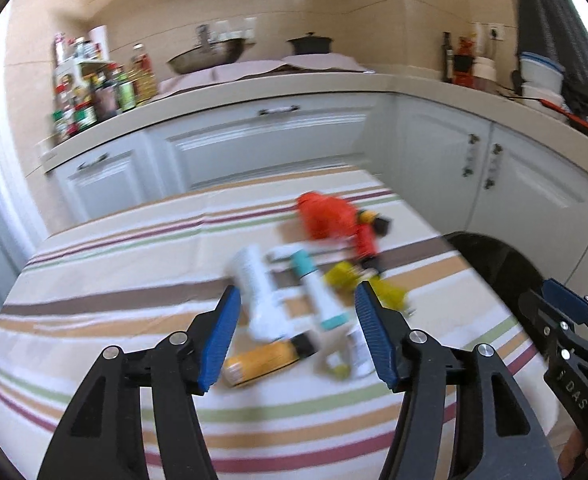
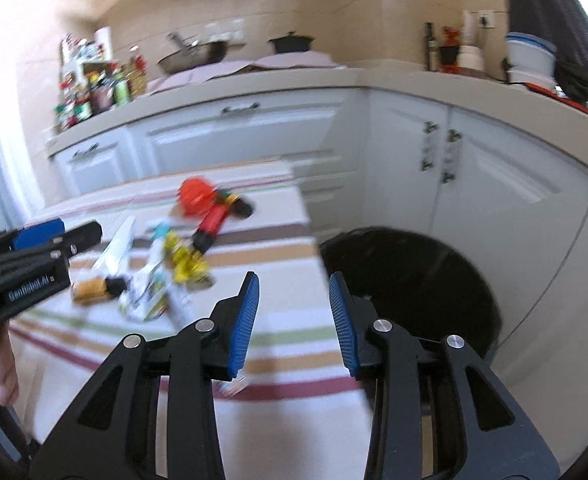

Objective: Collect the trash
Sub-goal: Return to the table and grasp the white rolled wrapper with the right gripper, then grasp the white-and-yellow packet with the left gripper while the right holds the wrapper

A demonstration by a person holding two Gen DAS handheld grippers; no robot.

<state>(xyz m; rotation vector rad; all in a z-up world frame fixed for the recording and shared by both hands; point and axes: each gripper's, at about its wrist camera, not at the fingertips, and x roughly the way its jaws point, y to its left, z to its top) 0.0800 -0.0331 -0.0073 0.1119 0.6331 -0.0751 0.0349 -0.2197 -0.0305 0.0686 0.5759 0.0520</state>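
Observation:
A pile of trash lies on the striped tablecloth (image 1: pixel 94 280): an orange crumpled wrapper (image 1: pixel 327 216), a white bottle (image 1: pixel 260 292), a white tube with a teal cap (image 1: pixel 317 292), a yellow wrapper (image 1: pixel 373 284) and an orange-yellow bottle with a black cap (image 1: pixel 266 362). My left gripper (image 1: pixel 297 308) is open and empty, just above the near side of the pile. My right gripper (image 2: pixel 294 296) is open and empty, over the table's right edge beside a black bin (image 2: pixel 413 280). The pile also shows in the right wrist view (image 2: pixel 166 268). Both views are blurred.
White kitchen cabinets (image 1: pixel 278 140) and a countertop with sauce bottles (image 1: pixel 94 96), a wok (image 1: pixel 210 54) and a black pot (image 1: pixel 309 44) stand behind the table. The black bin (image 1: pixel 489 264) stands at the table's right end. The right gripper (image 1: pixel 569 320) shows at the left view's right edge.

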